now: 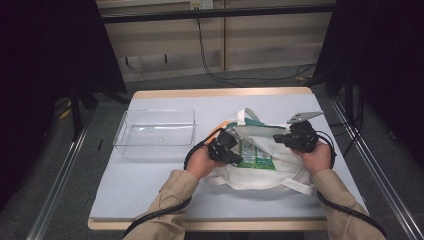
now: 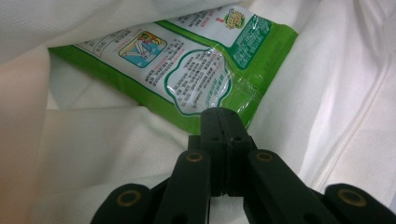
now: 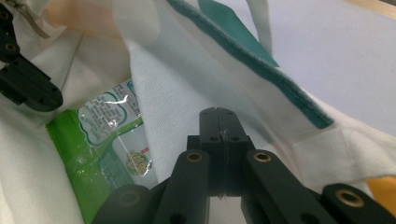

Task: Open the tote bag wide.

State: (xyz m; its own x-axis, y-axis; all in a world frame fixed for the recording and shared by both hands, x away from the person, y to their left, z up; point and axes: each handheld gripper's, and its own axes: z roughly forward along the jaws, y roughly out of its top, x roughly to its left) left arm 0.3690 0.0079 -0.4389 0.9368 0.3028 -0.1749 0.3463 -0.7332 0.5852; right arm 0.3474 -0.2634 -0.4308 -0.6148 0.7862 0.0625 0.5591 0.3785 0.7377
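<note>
High view: you have both grippers at the mouth of the white tote bag [image 1: 260,172], left gripper [image 1: 231,151] and right gripper [image 1: 278,139] both with jaws closed tight, apparently pinching the bag's cloth. The green packet [image 2: 187,70] lies inside, just ahead of your left tips. Unpacking looks barely begun: packet not yet out, clear tray [image 1: 155,132] beyond your left gripper holds nothing.

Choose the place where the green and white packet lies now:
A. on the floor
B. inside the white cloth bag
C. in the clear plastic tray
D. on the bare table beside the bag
B: the green and white packet lies inside the open white cloth bag, with fabric around it in both gripper views.
</note>
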